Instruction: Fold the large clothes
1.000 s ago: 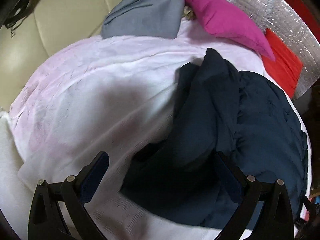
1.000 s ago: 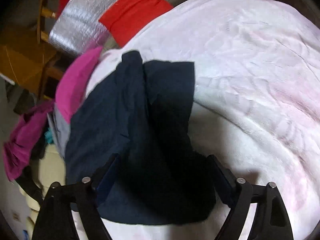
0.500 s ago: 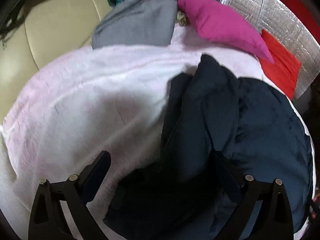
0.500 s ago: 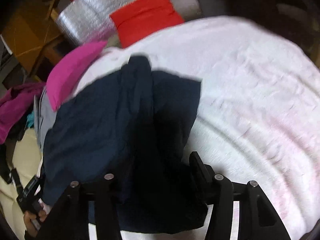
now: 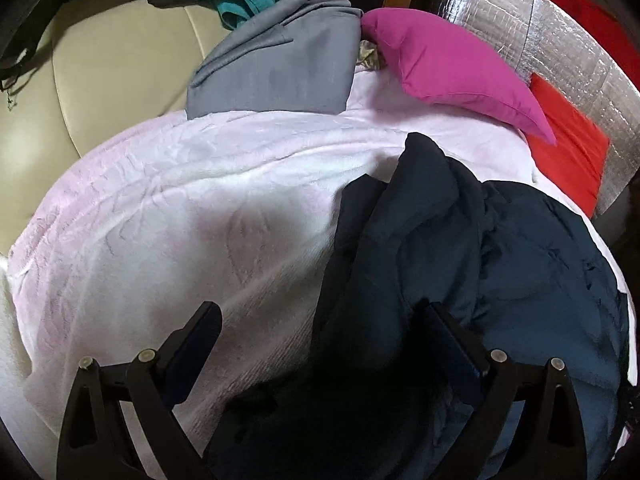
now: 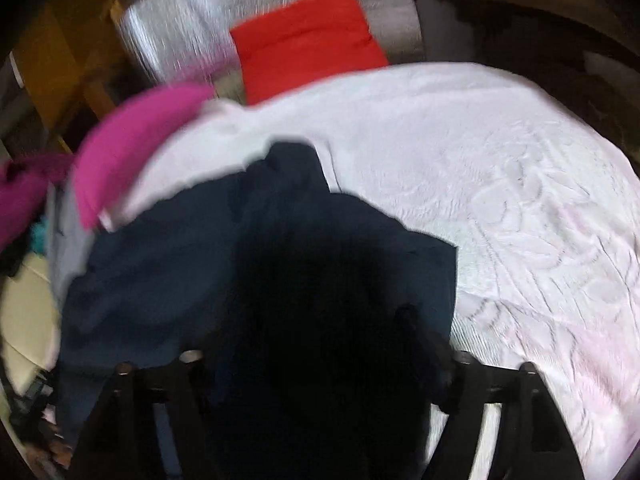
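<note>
With the left gripper (image 5: 320,344) spread wide and the right gripper (image 6: 316,340) apparently gaping too, each should pinch a true edge of the navy garment (image 5: 460,272), not the bunched ridge toward the magenta pillow (image 5: 452,64).

We see the dark navy garment (image 6: 256,288) bunched on the pale pink blanket (image 6: 500,200). Right gripper (image 6: 304,344) jaws stand apart over it, blurred. Red cushion (image 6: 308,36) and magenta pillow (image 6: 132,140) lie beyond.
</note>
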A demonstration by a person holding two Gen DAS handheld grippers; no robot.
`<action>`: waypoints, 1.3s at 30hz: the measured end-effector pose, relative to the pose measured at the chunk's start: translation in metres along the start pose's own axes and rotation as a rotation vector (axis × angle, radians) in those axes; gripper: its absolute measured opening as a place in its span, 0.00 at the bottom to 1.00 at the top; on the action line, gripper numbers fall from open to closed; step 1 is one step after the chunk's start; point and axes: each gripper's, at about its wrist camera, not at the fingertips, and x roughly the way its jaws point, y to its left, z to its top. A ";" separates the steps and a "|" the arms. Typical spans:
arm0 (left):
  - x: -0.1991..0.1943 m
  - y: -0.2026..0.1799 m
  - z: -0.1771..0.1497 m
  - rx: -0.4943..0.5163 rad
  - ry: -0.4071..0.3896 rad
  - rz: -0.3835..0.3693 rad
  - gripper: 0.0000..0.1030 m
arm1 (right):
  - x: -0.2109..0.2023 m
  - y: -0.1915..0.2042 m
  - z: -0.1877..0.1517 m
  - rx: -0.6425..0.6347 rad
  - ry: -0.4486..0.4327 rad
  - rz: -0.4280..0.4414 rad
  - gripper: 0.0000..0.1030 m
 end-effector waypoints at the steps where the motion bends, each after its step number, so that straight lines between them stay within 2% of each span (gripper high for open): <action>1: 0.002 -0.002 0.001 0.002 -0.002 0.005 0.97 | -0.004 0.001 0.001 -0.002 -0.016 -0.010 0.53; 2: 0.005 -0.006 0.003 0.013 -0.006 0.020 0.98 | -0.008 0.002 0.004 -0.002 -0.037 -0.016 0.49; 4: 0.009 -0.013 0.004 0.036 -0.012 0.044 0.98 | -0.008 -0.003 0.006 0.014 -0.060 -0.012 0.33; 7: 0.015 -0.022 0.005 0.051 -0.021 0.054 0.98 | 0.005 -0.008 0.008 0.033 -0.005 -0.002 0.32; 10: 0.016 -0.023 0.009 0.039 -0.012 0.056 0.98 | -0.004 -0.006 0.015 0.040 -0.026 0.005 0.37; 11: 0.013 -0.023 0.011 0.033 -0.015 0.061 0.97 | -0.011 -0.006 0.018 0.059 -0.039 0.023 0.41; 13: 0.004 -0.025 0.017 0.038 -0.045 0.062 0.97 | -0.019 -0.003 0.028 0.073 -0.076 0.069 0.74; 14: -0.001 -0.024 0.020 0.035 -0.060 0.053 0.97 | -0.027 0.000 0.034 0.067 -0.124 0.078 0.78; 16: -0.014 -0.018 0.033 -0.018 -0.102 0.016 0.97 | -0.032 0.007 0.046 0.039 -0.159 0.071 0.79; 18: -0.016 -0.011 0.047 -0.083 -0.114 -0.020 0.97 | -0.023 0.012 0.060 0.045 -0.138 0.071 0.79; 21: 0.001 -0.001 0.064 -0.169 -0.059 -0.061 0.97 | 0.004 0.011 0.078 0.085 -0.079 0.072 0.79; 25: 0.029 -0.002 0.067 -0.165 0.036 -0.029 0.97 | 0.043 0.010 0.093 0.098 0.017 0.093 0.79; 26: 0.032 -0.005 0.067 -0.157 0.050 -0.034 0.97 | 0.050 0.007 0.092 0.098 0.037 0.097 0.78; 28: 0.035 -0.018 0.074 -0.118 0.059 -0.040 0.97 | 0.059 0.009 0.088 0.087 0.070 0.122 0.54; 29: 0.035 -0.024 0.077 -0.097 0.060 -0.043 0.97 | 0.057 0.012 0.087 0.070 0.060 0.111 0.53; 30: 0.036 -0.033 0.082 -0.067 0.071 -0.050 0.97 | 0.053 0.014 0.087 0.051 0.037 0.101 0.46; 31: 0.041 -0.041 0.087 -0.038 0.090 -0.060 0.97 | 0.046 0.018 0.086 0.023 0.011 0.109 0.32; 34: 0.056 -0.065 0.093 0.048 0.135 -0.080 0.97 | 0.032 0.025 0.084 -0.016 -0.054 0.097 0.26; 37: 0.072 -0.079 0.092 0.101 0.155 -0.089 0.97 | 0.038 0.026 0.082 -0.018 -0.054 0.083 0.25; 38: 0.072 -0.081 0.091 0.106 0.143 -0.096 0.91 | 0.042 0.025 0.084 -0.002 -0.047 0.091 0.25; 39: 0.071 -0.080 0.091 0.103 0.136 -0.106 0.78 | 0.042 0.021 0.084 0.023 -0.049 0.108 0.25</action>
